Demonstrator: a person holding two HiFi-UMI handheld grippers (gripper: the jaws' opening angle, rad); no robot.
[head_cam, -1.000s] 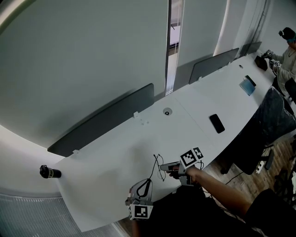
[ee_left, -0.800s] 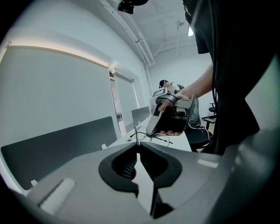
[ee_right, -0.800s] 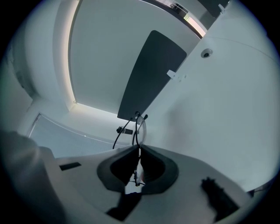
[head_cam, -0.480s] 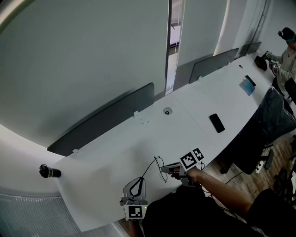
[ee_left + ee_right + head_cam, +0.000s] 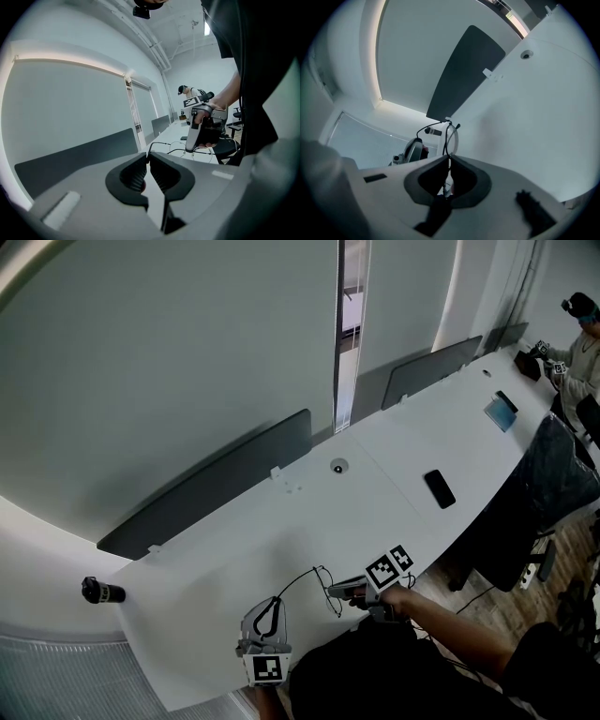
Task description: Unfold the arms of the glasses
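Note:
Thin black wire-framed glasses [image 5: 324, 579] hang just above the white desk [image 5: 375, 493] between my two grippers. My right gripper [image 5: 331, 590] is shut on the front frame near one lens; in the right gripper view the lens [image 5: 451, 137] rises just beyond the closed tips [image 5: 449, 161]. My left gripper [image 5: 276, 600] is shut on the tip of one arm [image 5: 296, 579], which stretches out sideways from the frame. In the left gripper view that arm [image 5: 161, 143] runs from the closed tips [image 5: 148, 157] across to the right gripper [image 5: 202, 133]. I cannot make out the other arm.
A black phone [image 5: 439, 489] and a blue item [image 5: 502, 414] lie farther along the desk. Dark divider panels [image 5: 216, 486] stand along its back edge. A black office chair [image 5: 539, 488] is at the right, a seated person [image 5: 583, 343] beyond. A black cylinder [image 5: 101, 591] is on the left wall.
My left gripper has moved left and away from the right one with the arm tip in it. The arm has swung farther out from the frame. The right gripper stayed about in place.

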